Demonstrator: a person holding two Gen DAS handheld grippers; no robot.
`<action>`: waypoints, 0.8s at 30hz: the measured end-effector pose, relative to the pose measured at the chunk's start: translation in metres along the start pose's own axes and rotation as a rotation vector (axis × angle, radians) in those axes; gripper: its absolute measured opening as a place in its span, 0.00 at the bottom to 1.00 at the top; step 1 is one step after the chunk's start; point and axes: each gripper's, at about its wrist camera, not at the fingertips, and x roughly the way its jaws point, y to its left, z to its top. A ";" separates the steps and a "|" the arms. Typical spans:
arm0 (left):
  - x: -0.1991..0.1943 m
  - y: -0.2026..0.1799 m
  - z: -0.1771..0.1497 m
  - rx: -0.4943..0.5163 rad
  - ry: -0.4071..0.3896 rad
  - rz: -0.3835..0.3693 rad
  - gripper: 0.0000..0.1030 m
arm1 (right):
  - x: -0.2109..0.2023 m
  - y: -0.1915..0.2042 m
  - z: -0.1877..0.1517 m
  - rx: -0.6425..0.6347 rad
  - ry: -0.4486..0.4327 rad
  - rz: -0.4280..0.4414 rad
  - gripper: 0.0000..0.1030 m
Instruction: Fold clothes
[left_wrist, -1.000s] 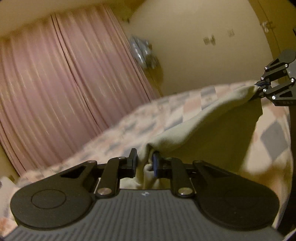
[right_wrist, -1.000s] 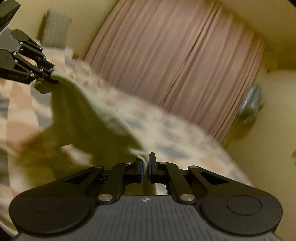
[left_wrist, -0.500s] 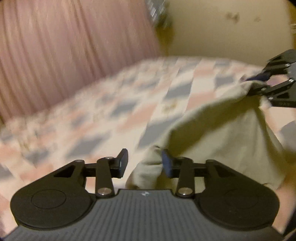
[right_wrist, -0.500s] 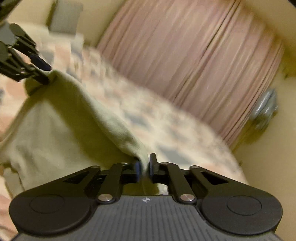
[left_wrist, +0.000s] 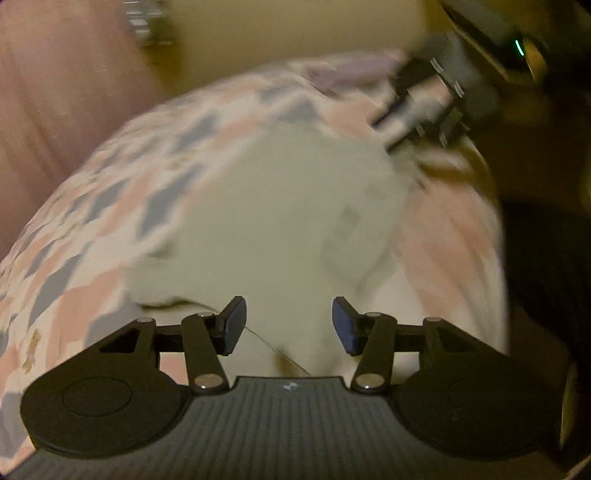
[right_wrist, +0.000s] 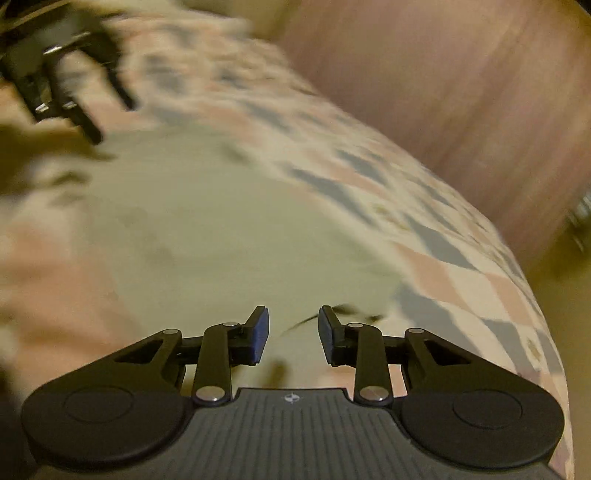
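A pale cream garment (left_wrist: 280, 221) lies spread on the checked bedspread (left_wrist: 92, 206), blurred by motion. My left gripper (left_wrist: 288, 328) hovers over its near edge, open, nothing between the blue pads. In the right wrist view the same garment (right_wrist: 207, 229) lies flat ahead of my right gripper (right_wrist: 293, 334), also open and empty. Each gripper shows in the other's view: the right one (left_wrist: 417, 110) at the garment's far right corner, the left one (right_wrist: 70, 99) at the upper left, both smeared.
The bed carries a pink, grey and white checked cover (right_wrist: 443, 251). Pink curtains (right_wrist: 461, 85) hang behind it, and a yellow wall (left_wrist: 295, 33) stands beyond. The bed's right edge drops into a dark area (left_wrist: 546, 240).
Both grippers held the garment's corners aloft a second ago. They lowered it onto the bed, the left opened first, then the right, and the cloth now lies flat.
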 end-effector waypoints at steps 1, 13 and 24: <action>0.003 -0.010 -0.004 0.061 0.027 0.009 0.46 | -0.004 0.012 -0.003 -0.041 0.003 0.010 0.30; 0.035 -0.038 -0.010 0.333 0.110 0.058 0.25 | -0.004 0.067 -0.023 -0.283 0.060 -0.002 0.42; 0.025 -0.033 -0.006 0.283 0.095 0.075 0.18 | -0.003 0.058 -0.017 -0.295 0.063 -0.029 0.35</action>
